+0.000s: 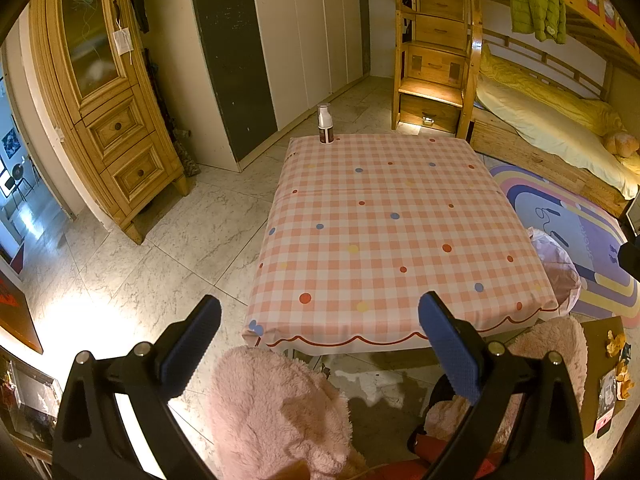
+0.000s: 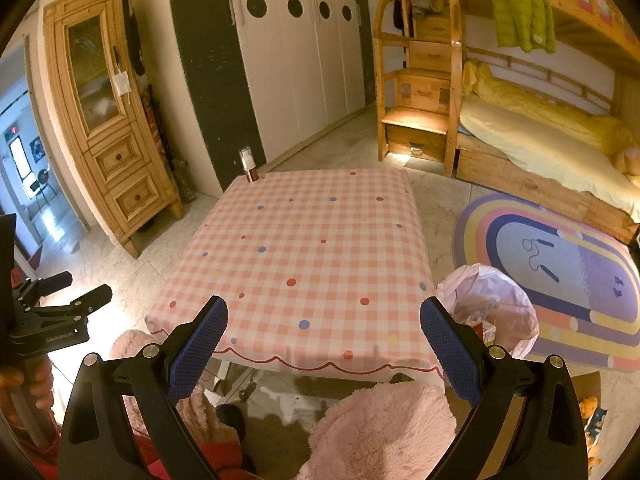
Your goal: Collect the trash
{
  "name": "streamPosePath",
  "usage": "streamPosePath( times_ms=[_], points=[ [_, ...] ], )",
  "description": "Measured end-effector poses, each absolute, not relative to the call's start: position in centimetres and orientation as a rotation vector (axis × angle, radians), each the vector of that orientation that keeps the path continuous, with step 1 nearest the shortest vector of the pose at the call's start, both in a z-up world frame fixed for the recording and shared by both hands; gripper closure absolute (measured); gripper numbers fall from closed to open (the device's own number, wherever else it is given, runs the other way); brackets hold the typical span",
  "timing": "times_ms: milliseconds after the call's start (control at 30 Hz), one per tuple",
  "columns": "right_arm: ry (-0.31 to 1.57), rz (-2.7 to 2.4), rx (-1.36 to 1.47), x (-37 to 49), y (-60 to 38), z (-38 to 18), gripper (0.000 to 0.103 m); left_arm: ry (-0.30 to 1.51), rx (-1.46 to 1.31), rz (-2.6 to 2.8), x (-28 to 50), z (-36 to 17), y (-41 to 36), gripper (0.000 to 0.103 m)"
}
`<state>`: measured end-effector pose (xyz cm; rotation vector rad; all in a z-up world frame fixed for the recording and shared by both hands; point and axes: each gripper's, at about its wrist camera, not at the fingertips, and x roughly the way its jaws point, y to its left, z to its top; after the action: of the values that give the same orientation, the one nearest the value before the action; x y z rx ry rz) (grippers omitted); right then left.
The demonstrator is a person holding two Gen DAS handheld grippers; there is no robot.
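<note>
Bottle (image 1: 325,124) at table's (image 1: 384,240) far-left corner, both claws (image 1: 320,344) (image 2: 324,344) wide, empty, short of near edge.

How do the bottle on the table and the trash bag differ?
The bottle stands upright on the table at its far left corner; the trash bag sits on the floor by the near right corner. The bottle is rigid, narrow, white over dark; the trash bag is crumpled, wide, translucent pink with an open mouth. Both grippers, left and right, are open, touching neither.
</note>
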<state>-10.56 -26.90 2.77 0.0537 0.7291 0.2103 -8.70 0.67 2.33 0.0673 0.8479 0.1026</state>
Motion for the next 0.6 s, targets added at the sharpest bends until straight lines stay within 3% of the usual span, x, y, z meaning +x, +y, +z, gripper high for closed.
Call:
streamPosePath(
  times_ms=[600],
  points=[
    [0.73, 0.212, 0.053, -10.56, -27.04, 2.81, 0.007, 0.849, 0.067, 0.097, -8.99, 2.06, 0.55, 0.007]
  ],
)
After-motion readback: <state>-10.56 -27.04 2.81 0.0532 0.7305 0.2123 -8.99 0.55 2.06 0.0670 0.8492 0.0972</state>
